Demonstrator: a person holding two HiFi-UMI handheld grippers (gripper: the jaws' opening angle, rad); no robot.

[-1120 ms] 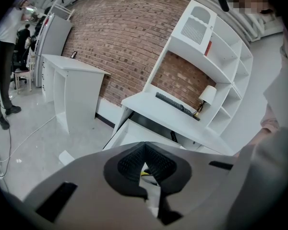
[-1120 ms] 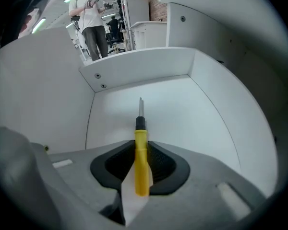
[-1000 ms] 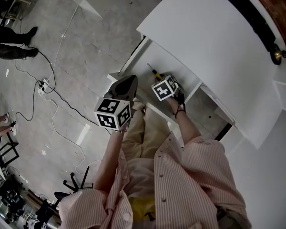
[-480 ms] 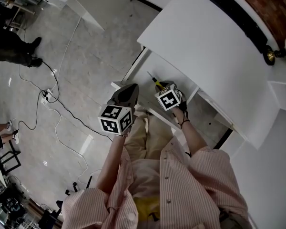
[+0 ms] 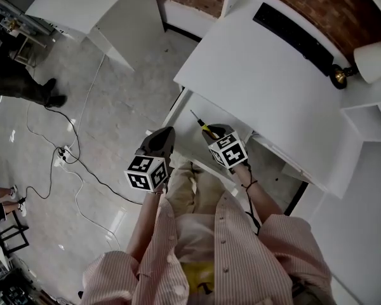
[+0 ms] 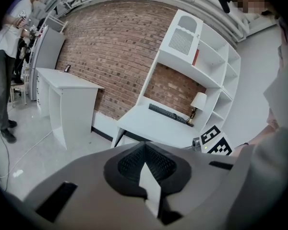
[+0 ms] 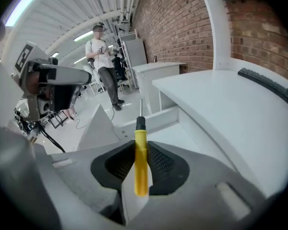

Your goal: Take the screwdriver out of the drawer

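Observation:
The screwdriver point(image 7: 140, 157) has a yellow handle, a black collar and a thin metal shaft. My right gripper point(image 7: 140, 146) is shut on its handle, with the shaft pointing forward beyond the jaws. In the head view the screwdriver point(image 5: 205, 128) hangs over the open white drawer point(image 5: 185, 118) under the desk point(image 5: 267, 75), held by the right gripper point(image 5: 214, 133). My left gripper point(image 5: 164, 134) hovers just left of the drawer's near corner. In its own view the left gripper point(image 6: 145, 151) has its pads together with nothing between them.
A black keyboard point(image 5: 293, 35) and a lamp point(image 5: 367, 62) sit at the back of the desk. A white shelf unit point(image 5: 368, 116) stands to the right. Cables point(image 5: 63, 150) trail over the floor on the left, near a second white desk point(image 5: 92, 5) and a standing person point(image 5: 22, 84).
My right gripper has risen with the screwdriver, up from the drawer's inside to above it. The left gripper has lifted a little too, still shut.

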